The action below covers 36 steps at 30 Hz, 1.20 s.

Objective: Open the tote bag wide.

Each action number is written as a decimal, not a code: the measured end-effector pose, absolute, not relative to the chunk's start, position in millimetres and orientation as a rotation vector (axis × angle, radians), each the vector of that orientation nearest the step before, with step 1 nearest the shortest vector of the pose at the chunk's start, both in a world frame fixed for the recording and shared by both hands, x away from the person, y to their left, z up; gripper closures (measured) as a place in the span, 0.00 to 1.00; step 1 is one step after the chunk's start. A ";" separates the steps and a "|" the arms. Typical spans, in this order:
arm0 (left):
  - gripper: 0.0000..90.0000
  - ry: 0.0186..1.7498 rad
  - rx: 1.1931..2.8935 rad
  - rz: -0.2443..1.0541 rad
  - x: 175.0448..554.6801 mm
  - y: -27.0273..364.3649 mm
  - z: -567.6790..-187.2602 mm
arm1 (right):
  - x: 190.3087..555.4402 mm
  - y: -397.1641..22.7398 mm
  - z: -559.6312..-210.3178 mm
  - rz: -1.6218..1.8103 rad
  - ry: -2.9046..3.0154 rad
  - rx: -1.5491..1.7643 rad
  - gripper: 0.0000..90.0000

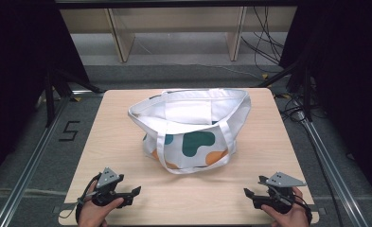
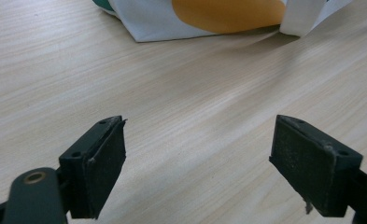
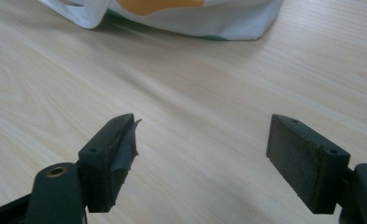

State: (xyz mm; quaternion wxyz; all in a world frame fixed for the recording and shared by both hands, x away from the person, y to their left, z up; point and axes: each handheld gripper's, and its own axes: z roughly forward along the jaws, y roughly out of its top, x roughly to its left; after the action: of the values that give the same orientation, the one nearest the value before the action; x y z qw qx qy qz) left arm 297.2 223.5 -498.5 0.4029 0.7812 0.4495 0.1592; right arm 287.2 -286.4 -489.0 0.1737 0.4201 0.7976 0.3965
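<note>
Worktop (image 1: 127, 189): light wood grain, rectangular, standing on a grey floor with metal rails along both sides. A number 5 mark (image 1: 68, 131) lies on the floor to the left of it.

Bag (image 1: 193, 132): white cloth tote with dark green and orange blobs printed on its side. It sits near the middle of the worktop, slightly toward the far edge, mouth open and facing up, rim sagging a little. Two white straps (image 1: 162, 151) hang down the near side, and their loops reach the worktop surface. In the left tool view the bag's lower corner with an orange patch (image 2: 228, 11) lies at the top of the frame; in the right tool view its bottom edge (image 3: 209, 23) lies likewise at the top.

Left tool (image 1: 135, 191): held in the person's left hand (image 1: 93, 213) at the near left corner of the worktop, jaws pointing inward and spread wide, nothing between them. Well apart from the bag.

Right tool (image 1: 249, 194): held in the right hand (image 1: 287, 215) at the near right corner, jaws likewise spread wide and empty, bare wood between them. Also well apart from the bag.
</note>
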 end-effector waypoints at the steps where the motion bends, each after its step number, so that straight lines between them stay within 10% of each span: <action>1: 0.19 1.138 1.967 0.406 297.7 223.6 -499.1 | 287.3 -286.4 -489.1 1.124 2.261 1.193 0.28; 21: 0.18 1.117 1.985 0.370 300.9 224.1 -493.1 | 296.5 -288.9 -484.3 1.140 2.232 1.206 0.23; 36: 0.23 1.135 1.931 0.393 314.8 226.8 -468.3 | 322.4 -286.3 -451.5 1.182 2.203 1.151 0.46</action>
State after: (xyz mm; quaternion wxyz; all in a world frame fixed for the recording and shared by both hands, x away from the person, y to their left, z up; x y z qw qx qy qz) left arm 314.8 226.8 -468.3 0.4203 0.7705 0.4529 0.1568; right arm 322.4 -286.3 -451.5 0.1933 0.4101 0.7854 0.4215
